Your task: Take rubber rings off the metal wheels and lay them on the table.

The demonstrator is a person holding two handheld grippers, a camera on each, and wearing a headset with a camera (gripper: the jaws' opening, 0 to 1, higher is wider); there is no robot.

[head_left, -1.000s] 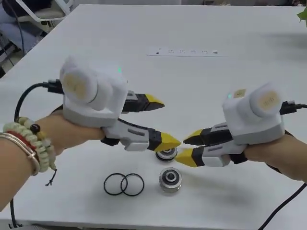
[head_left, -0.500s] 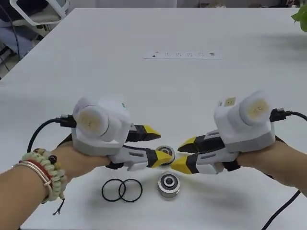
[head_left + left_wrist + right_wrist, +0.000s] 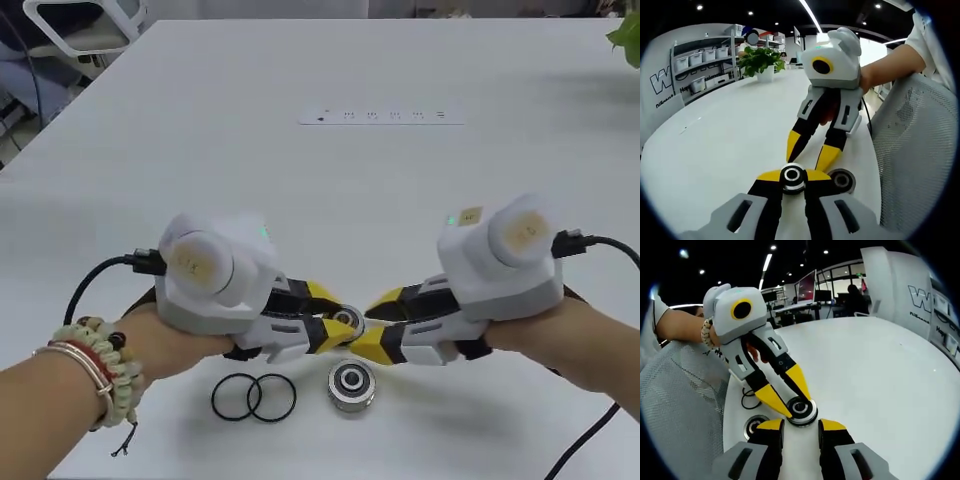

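Note:
Two black rubber rings (image 3: 255,397) lie overlapping on the white table (image 3: 330,190), near its front edge. A metal wheel (image 3: 352,384) stands just right of them. A second metal wheel (image 3: 347,320) with a dark rim sits between the yellow tips of my left gripper (image 3: 340,318), which is shut on it. The left gripper view has this wheel (image 3: 793,178) held between the tips. My right gripper (image 3: 368,322) faces it from the right, open, its tips a short way from the wheel (image 3: 801,411). I cannot tell whether the held wheel rests on the table.
A white power strip (image 3: 380,115) lies flat further back on the table. A cable (image 3: 600,425) trails from the right gripper and another (image 3: 100,275) from the left. A potted plant (image 3: 760,60) stands at the far end. A mesh chair (image 3: 920,150) is beside the table.
The left gripper came down and shut on the upper wheel. The right gripper moved in towards that wheel from the right. The camera tilted, shifting the scene.

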